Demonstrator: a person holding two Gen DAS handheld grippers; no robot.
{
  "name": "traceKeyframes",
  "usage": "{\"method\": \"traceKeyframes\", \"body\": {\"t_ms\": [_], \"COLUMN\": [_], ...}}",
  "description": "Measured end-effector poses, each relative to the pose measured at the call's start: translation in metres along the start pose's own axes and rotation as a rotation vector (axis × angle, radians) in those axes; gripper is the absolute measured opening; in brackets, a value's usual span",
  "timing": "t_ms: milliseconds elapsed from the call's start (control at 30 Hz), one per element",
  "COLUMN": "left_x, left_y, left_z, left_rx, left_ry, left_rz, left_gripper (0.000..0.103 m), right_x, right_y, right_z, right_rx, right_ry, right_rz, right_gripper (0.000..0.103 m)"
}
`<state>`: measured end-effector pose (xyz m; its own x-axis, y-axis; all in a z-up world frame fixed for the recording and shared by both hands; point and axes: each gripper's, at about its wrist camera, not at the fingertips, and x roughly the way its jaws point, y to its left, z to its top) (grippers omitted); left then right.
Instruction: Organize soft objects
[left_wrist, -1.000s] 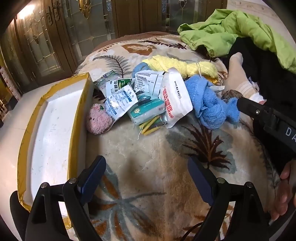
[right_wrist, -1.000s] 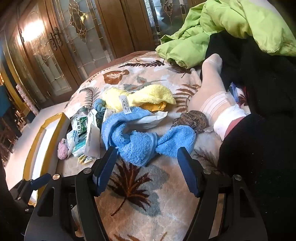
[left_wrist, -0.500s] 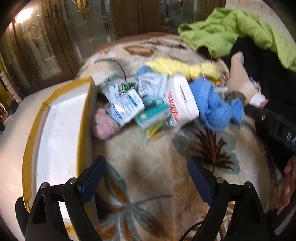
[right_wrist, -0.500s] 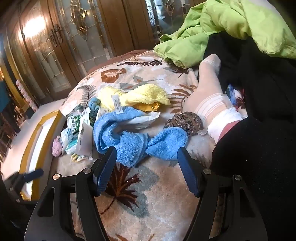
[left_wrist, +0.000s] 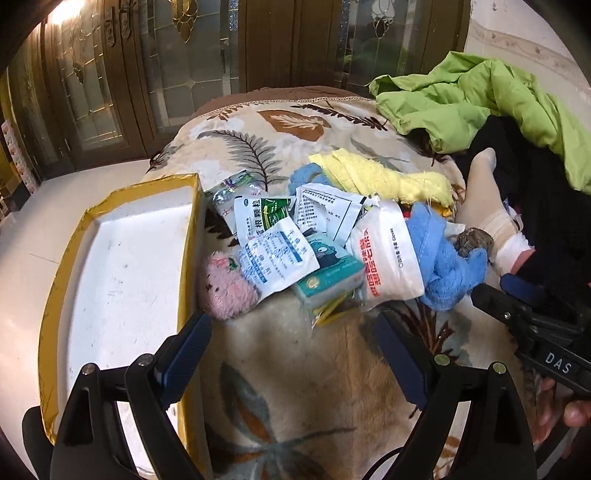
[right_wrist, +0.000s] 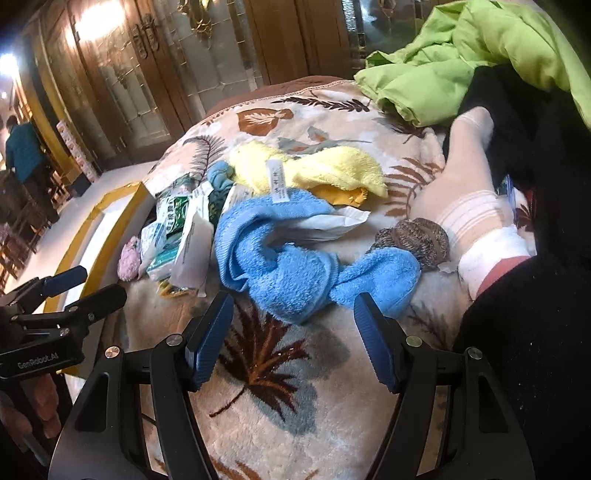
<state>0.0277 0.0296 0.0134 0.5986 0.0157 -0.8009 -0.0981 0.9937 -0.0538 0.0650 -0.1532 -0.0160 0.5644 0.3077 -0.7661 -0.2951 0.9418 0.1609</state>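
At far left, a shallow white tray with a yellow rim sits at the edge of the bed, its long side just beside the pile; it holds nothing visible and is judged the likely receptacle for sorting. The left tool hovers low over the leaf-patterned blanket, its jaws spread wide and holding nothing, aimed at the near edge of the pile. Just ahead lies a pink plush toy, touching the tray wall and partly under a heap of printed sachets, with a teal tissue pack and a white pouch with red lettering alongside. Behind these lies a yellow towel. Further right, a crumpled blue towel lies directly ahead of the right tool, whose jaws likewise stand wide apart and empty, seemingly lined up to take it. Beside the towel rests a brown knitted ball, touching a socked foot. A green jacket lies beyond.
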Motion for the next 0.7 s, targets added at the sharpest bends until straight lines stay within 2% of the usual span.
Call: {"method": "traceKeyframes", "body": {"t_ms": [367, 700], "left_x": [0.004, 0.006], "left_y": [-0.020, -0.020], "left_z": [-0.001, 0.000], "left_rx": [0.047, 0.049], "left_ry": [0.001, 0.008], "left_rz": [0.001, 0.005], "left_gripper": [0.091, 0.091], "right_x": [0.002, 0.003], "right_y": [0.002, 0.002], "right_z": [-0.001, -0.001], "right_rx": [-0.005, 0.001], "right_ry": [0.018, 0.020], "right_rz": [-0.002, 0.002], "right_gripper": [0.069, 0.069]}}
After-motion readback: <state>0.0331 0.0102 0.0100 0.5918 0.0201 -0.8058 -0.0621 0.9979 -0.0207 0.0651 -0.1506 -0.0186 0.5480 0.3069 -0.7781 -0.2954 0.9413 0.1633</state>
